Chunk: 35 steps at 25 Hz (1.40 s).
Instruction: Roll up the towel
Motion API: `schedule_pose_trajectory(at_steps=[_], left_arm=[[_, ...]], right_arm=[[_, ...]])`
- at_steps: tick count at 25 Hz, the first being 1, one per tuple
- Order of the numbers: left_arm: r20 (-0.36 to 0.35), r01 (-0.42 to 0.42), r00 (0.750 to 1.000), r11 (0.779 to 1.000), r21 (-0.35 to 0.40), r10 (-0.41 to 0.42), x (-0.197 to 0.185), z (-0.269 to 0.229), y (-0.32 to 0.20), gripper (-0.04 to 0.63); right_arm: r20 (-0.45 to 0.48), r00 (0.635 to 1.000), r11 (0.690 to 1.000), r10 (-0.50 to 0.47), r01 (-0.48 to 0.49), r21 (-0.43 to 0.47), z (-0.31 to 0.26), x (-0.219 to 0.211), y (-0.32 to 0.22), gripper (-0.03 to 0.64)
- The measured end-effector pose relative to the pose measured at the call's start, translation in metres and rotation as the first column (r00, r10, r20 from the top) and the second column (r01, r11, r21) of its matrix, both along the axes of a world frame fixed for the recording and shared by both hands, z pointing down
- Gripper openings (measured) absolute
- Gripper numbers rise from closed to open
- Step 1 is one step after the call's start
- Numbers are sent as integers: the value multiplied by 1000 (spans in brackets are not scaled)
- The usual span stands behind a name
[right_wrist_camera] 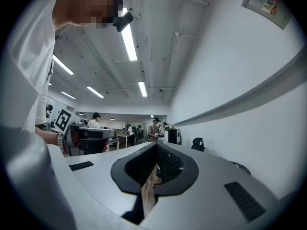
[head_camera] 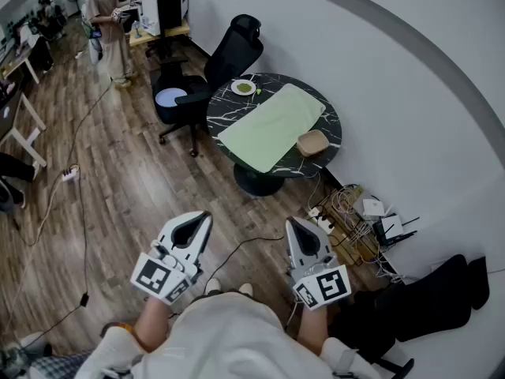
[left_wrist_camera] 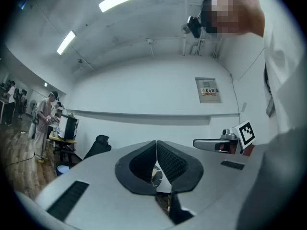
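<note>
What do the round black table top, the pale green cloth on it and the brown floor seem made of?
Round black table top: marble or marble-look laminate, smooth, judging by the white veins.
Pale green cloth: soft matte fabric, probably a towel; it lies flat without shine.
Brown floor: wood or wood-look planks, with grain and seams showing.

Round dark table (head_camera: 223, 110) — green towel (head_camera: 272, 126) spread flat on it; a plate (head_camera: 244, 88) at one end; tan bowl (head_camera: 312, 143) alongside.

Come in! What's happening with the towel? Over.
Left hand-held gripper and right hand-held gripper shut, empty. Towel flat on table, unrolled. Bowl beside it.
</note>
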<state>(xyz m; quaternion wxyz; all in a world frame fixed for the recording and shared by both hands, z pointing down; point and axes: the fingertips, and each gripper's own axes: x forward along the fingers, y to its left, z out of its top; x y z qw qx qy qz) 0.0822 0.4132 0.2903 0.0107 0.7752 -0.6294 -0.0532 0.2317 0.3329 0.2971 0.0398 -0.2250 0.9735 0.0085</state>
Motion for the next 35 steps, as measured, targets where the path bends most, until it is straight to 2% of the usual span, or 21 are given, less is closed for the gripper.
schedule_pose_trajectory(at_steps=[14, 18, 20, 21, 23, 24, 28, 35], left_arm=[[1, -30, 1000, 1000, -2, 30, 7, 1, -3, 5], [5, -34, 999, 999, 1, 34, 8, 2, -3, 5], [3, -29, 1000, 1000, 6, 29, 7, 0, -3, 5], [2, -27, 1000, 1000, 12, 27, 6, -1, -2, 22], [0, -27, 1000, 999, 21, 27, 5, -3, -2, 203], [0, -24, 1000, 999, 22, 24, 4, -3, -1, 238], [-3, 5, 1000, 1000, 22, -5, -3, -3, 0, 272], [-4, 24, 1000, 1000, 6, -24, -3, 0, -2, 275]], right_arm=[[-20, 1000, 1000, 0, 0, 28, -1, 0, 5, -4], [-11, 1000, 1000, -2, 2, 31, -1, 0, 6, 56], [2, 1000, 1000, 1, -2, 30, -4, -1, 6, 117], [10, 1000, 1000, 4, -5, 29, -6, -1, 5, 160], [23, 1000, 1000, 11, -12, 29, -8, 0, 4, 216], [28, 999, 999, 15, -15, 29, -9, 1, 4, 224], [27, 999, 1000, 19, -20, 24, -8, 4, 1, 248], [11, 999, 999, 43, -43, 26, -4, 15, -8, 259]])
